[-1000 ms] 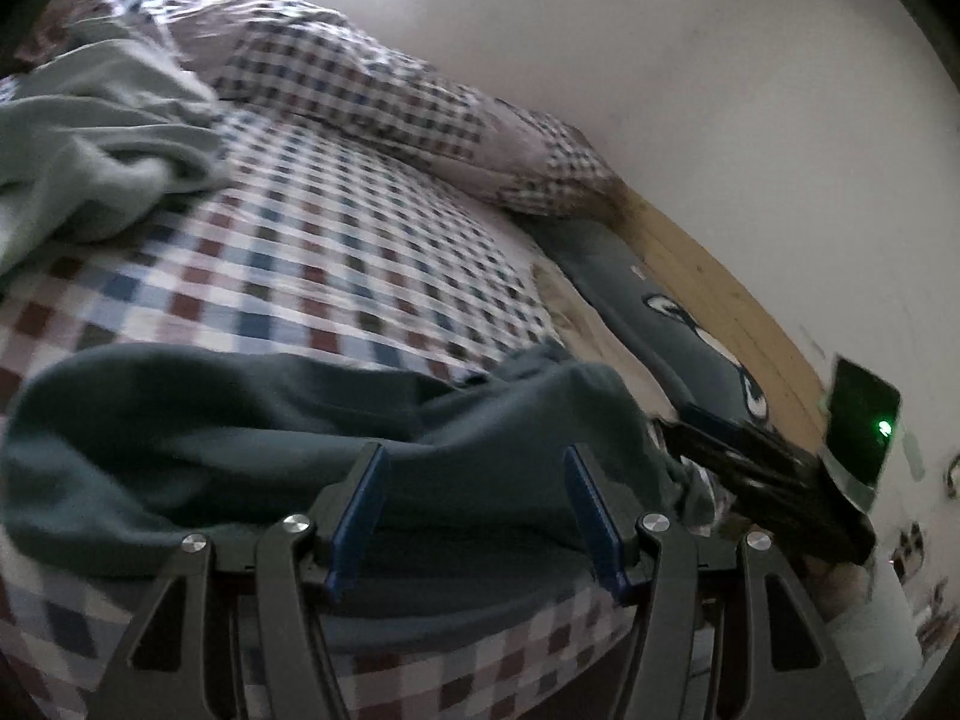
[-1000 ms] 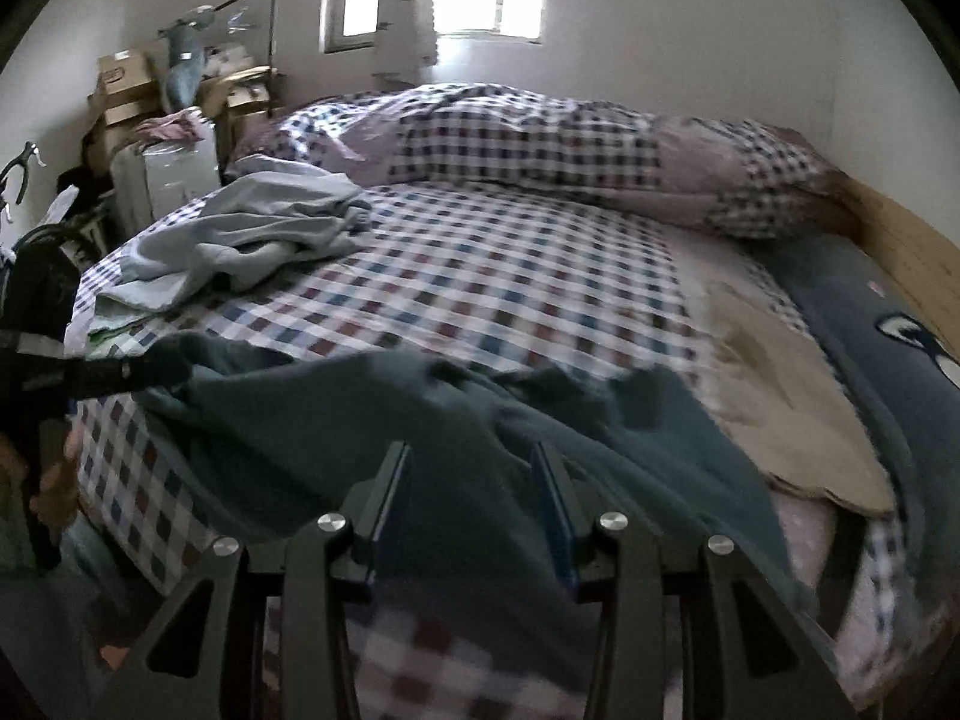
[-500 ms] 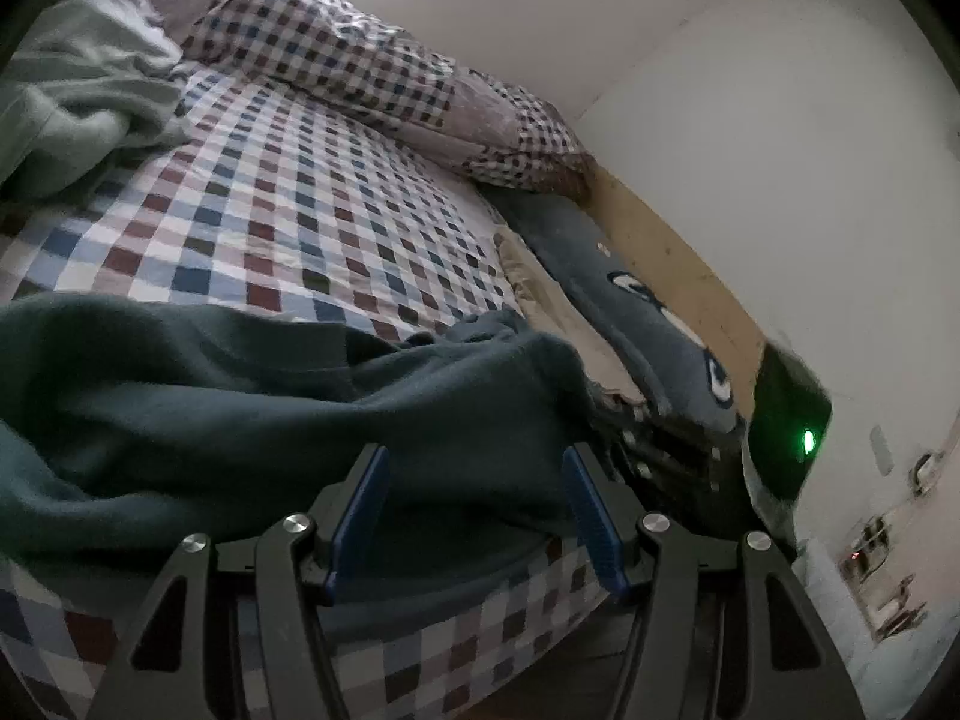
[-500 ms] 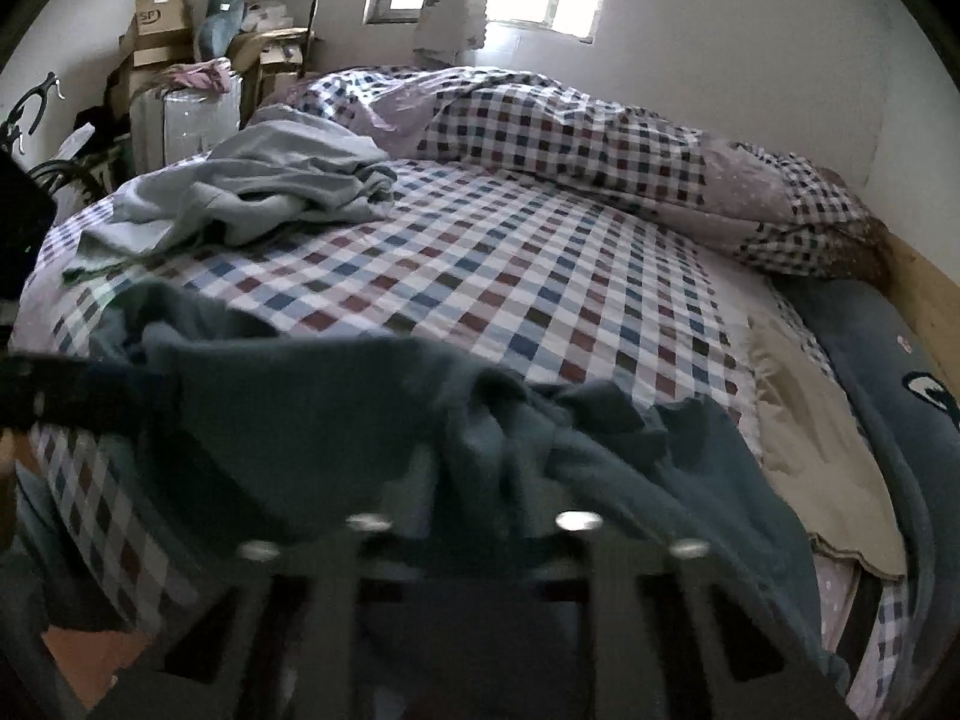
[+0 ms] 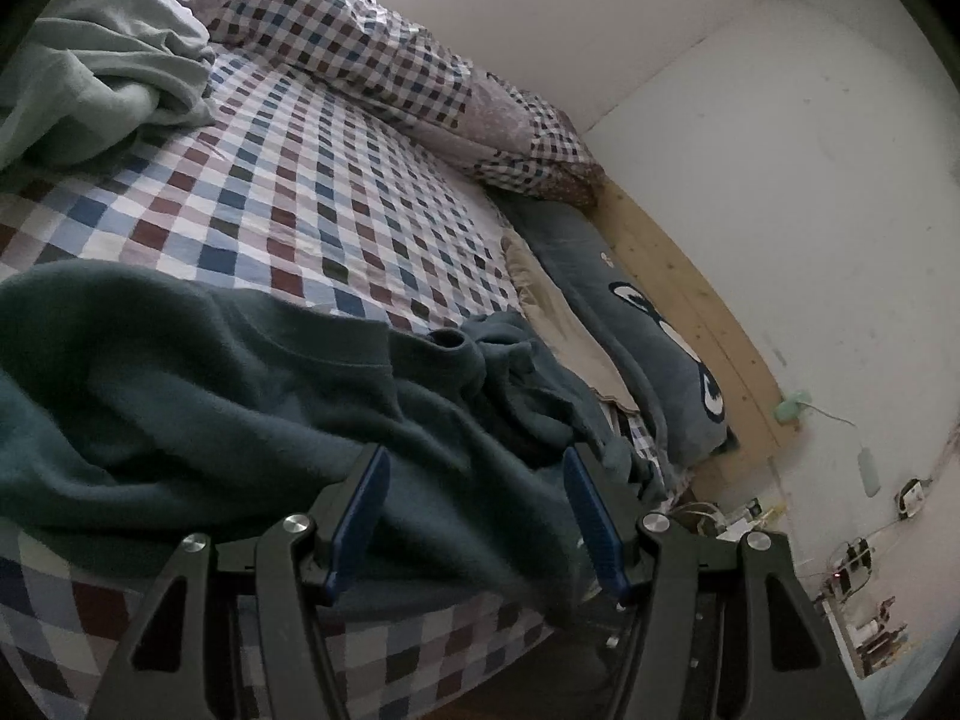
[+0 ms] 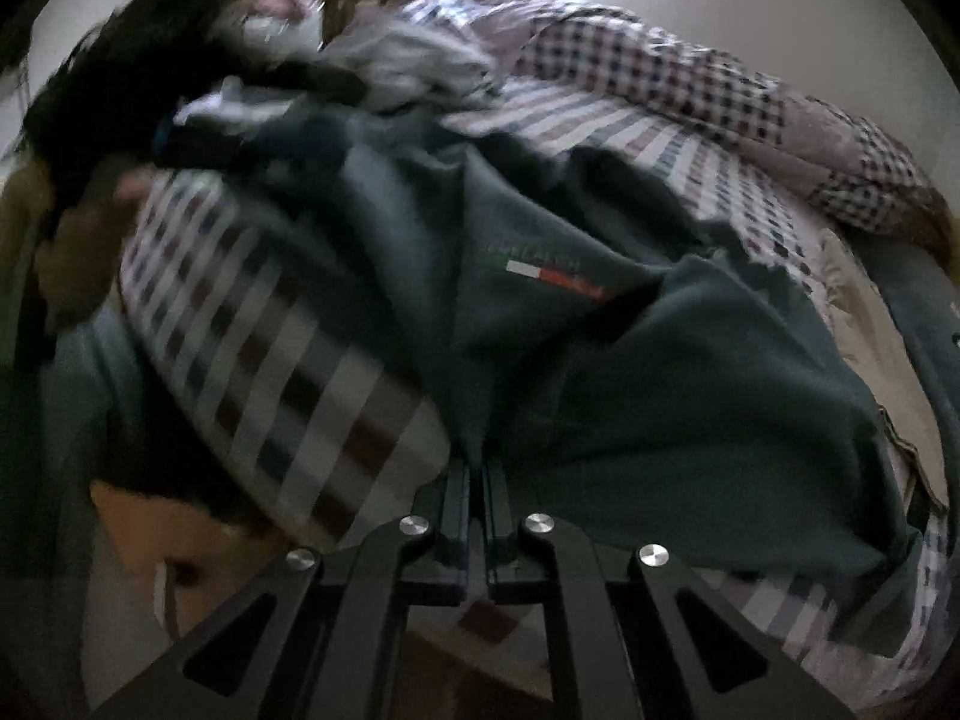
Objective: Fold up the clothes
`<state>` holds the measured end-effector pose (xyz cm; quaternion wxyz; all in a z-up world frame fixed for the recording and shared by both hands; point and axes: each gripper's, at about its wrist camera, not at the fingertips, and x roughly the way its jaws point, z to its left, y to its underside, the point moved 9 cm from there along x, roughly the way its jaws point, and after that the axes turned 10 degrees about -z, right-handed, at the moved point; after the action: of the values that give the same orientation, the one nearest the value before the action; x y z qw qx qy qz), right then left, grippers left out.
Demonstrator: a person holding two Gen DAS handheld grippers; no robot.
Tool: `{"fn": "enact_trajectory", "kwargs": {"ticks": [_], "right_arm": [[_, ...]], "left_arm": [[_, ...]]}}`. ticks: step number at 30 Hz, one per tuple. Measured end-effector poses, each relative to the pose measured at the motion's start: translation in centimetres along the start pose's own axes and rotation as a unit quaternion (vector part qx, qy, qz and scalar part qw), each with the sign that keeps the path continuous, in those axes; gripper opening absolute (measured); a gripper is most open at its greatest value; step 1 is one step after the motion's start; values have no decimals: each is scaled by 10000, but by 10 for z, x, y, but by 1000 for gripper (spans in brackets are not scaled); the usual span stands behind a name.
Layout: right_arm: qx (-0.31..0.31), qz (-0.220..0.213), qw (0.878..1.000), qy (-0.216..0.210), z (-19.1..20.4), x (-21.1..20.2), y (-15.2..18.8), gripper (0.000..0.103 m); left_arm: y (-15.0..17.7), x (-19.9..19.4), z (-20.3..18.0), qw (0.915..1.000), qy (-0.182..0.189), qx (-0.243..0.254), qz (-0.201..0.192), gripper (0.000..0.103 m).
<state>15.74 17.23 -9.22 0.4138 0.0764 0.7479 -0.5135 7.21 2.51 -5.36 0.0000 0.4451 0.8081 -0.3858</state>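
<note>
We're pinching the sweatshirt (image 6: 660, 360) hem in right gripper (image 6: 477, 474); left gripper (image 5: 474, 510) is gaping, cloth lying straight ahead between its fingers.

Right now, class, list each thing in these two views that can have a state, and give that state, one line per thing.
Right gripper: shut, pinching the edge of the dark teal sweatshirt.
Left gripper: open, fingers either side of the fabric.
Dark teal sweatshirt: unfolded, rumpled, lying on the bed's near edge.
Light green garment: crumpled in a heap, unfolded.
Checked duvet: bunched up along the far wall.
Checked bedsheet: spread flat.
</note>
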Motion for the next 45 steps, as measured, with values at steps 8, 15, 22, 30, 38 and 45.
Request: {"fn": "enact_trajectory", "kwargs": {"ticks": [8, 15, 22, 30, 38, 45], "right_arm": [[-188, 274, 9994, 24, 9, -6, 19, 5], [-107, 151, 9990, -418, 7, -39, 14, 44], [563, -626, 9964, -76, -50, -56, -38, 47], [513, -861, 9937, 497, -89, 0, -96, 47], [211, -621, 9977, 183, -73, 68, -102, 47], [448, -837, 9952, 234, -84, 69, -105, 9]], "left_arm": [[9, 18, -16, 9995, 9, 269, 172, 64], [5, 26, -20, 9998, 10, 173, 68, 64], [3, 32, -22, 9999, 23, 163, 36, 64], [-10, 35, -24, 9987, -178, 404, -263, 64], [-30, 49, -30, 9921, -425, 1033, -574, 64], [-24, 78, -18, 9908, -686, 1136, -275, 64]]}}
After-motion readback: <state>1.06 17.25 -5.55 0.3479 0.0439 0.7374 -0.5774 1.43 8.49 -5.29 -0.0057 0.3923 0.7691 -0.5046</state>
